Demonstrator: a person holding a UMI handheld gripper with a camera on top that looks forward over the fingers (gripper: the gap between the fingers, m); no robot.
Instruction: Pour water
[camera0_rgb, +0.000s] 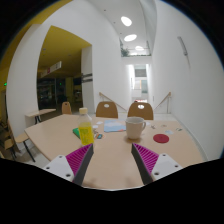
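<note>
A small bottle (86, 128) with yellow liquid and a white cap stands on the wooden table (112, 160), just beyond my left finger. A white mug (135, 127) stands to its right, beyond my right finger. My gripper (112, 158) is open and empty, held above the near part of the table. Its magenta pads (79, 158) are wide apart with bare tabletop between them.
A green flat thing (78, 132) lies left of the bottle. A red coaster (161, 138) lies right of the mug. A pale flat thing (113, 127) lies between bottle and mug. Two wooden chairs (140, 108) stand at the far edge; more tables at left.
</note>
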